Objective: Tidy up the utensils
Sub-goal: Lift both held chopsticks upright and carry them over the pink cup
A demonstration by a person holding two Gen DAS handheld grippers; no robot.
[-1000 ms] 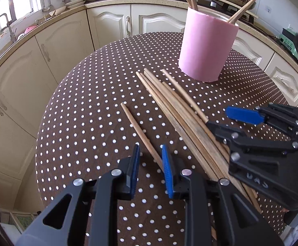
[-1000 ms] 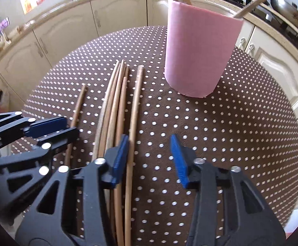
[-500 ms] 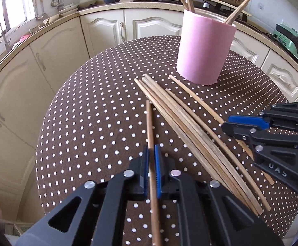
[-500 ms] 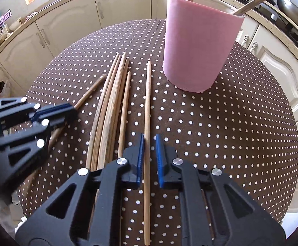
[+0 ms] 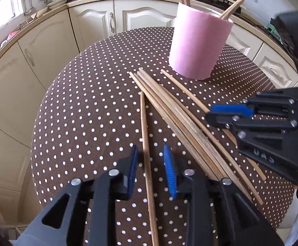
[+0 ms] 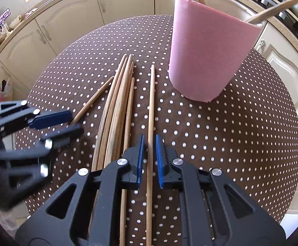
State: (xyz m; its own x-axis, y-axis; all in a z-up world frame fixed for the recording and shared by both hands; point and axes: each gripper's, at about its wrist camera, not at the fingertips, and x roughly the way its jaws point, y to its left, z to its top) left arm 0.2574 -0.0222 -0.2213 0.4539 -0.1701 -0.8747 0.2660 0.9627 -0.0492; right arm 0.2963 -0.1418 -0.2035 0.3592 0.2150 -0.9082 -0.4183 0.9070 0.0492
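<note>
Left wrist view: the left gripper, jaws apart, straddles one long wooden chopstick pointing 12 o'clock on the brown polka-dot table. The right gripper, jaws narrowly parted and not touching, straddles another wooden chopstick pointing 12 o'clock; five bundled chopsticks lie at 11, a tall pink cylindrical holder at 1, holding three sticks.

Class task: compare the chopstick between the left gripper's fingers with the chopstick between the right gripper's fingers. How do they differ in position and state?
The left gripper is open, with clear gaps beside its chopstick. The right gripper leaves only slivers beside its chopstick. The left chopstick angles toward the bundle; the right chopstick runs alongside it, nearer the pink holder. Both lie on the dotted tablecloth.
</note>
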